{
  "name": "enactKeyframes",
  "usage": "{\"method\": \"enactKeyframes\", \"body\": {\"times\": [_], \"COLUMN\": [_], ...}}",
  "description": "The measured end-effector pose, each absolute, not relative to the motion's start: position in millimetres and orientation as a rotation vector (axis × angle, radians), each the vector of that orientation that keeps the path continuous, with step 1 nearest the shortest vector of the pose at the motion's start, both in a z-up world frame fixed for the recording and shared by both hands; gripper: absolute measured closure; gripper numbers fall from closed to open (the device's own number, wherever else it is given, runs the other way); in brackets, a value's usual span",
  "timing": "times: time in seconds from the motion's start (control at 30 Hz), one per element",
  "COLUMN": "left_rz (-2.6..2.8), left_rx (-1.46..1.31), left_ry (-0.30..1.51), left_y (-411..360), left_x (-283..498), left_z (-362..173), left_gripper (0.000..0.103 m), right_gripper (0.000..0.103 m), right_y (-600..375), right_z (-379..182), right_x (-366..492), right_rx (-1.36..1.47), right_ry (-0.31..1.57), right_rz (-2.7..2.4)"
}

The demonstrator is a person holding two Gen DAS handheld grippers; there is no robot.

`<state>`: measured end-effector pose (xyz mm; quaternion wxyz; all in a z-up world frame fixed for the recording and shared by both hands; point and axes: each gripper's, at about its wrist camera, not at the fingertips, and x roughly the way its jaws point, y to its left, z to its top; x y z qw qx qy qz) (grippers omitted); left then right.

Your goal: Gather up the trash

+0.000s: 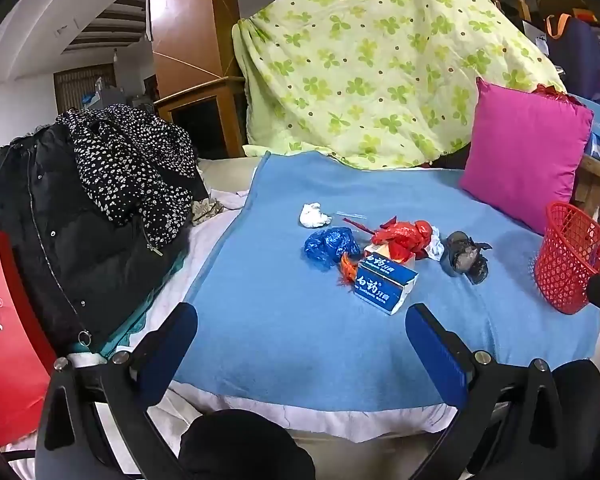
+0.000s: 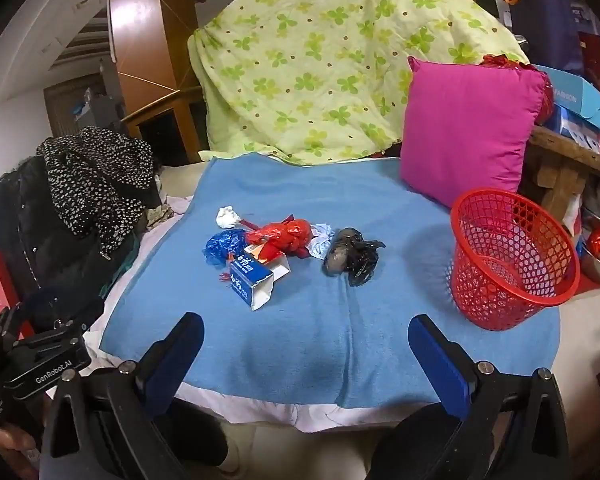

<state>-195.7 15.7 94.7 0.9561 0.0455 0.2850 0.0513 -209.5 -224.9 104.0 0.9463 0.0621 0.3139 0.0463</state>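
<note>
Trash lies in a heap on the blue blanket point(image 1: 300, 332): a blue toothpaste box point(image 1: 385, 284) point(image 2: 251, 276), a crumpled blue bag point(image 1: 329, 246) point(image 2: 224, 245), a red bag point(image 1: 404, 238) point(image 2: 284, 236), a black bag point(image 1: 466, 258) point(image 2: 352, 256) and a white tissue ball point(image 1: 314, 215) point(image 2: 227, 216). A red mesh basket point(image 2: 512, 256) point(image 1: 576, 258) stands empty at the right. My left gripper point(image 1: 302, 344) and right gripper point(image 2: 306, 350) are both open and empty, hovering over the blanket's near edge, short of the heap.
A magenta pillow point(image 2: 468, 128) leans behind the basket. A green floral quilt point(image 2: 332, 60) is piled at the back. Black clothes point(image 1: 92, 208) are heaped at the left, next to a red paper bag point(image 1: 8, 344). Boxes and a wooden shelf point(image 2: 572, 152) stand at the right.
</note>
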Motion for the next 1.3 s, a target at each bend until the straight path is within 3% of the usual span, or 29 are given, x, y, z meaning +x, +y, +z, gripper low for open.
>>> {"method": "enactKeyframes", "body": {"times": [1.3], "left_rz": [0.079], "left_rx": [0.102], "left_ry": [0.638], "left_y": [10], "left_x": [-158], "left_z": [74], "left_gripper": [0.000], "right_gripper": [0.000], "right_y": [-231], "right_z": [89], "right_x": [-165], "right_rx": [0.120], "right_ry": [0.695], "right_rz": [0.049]}}
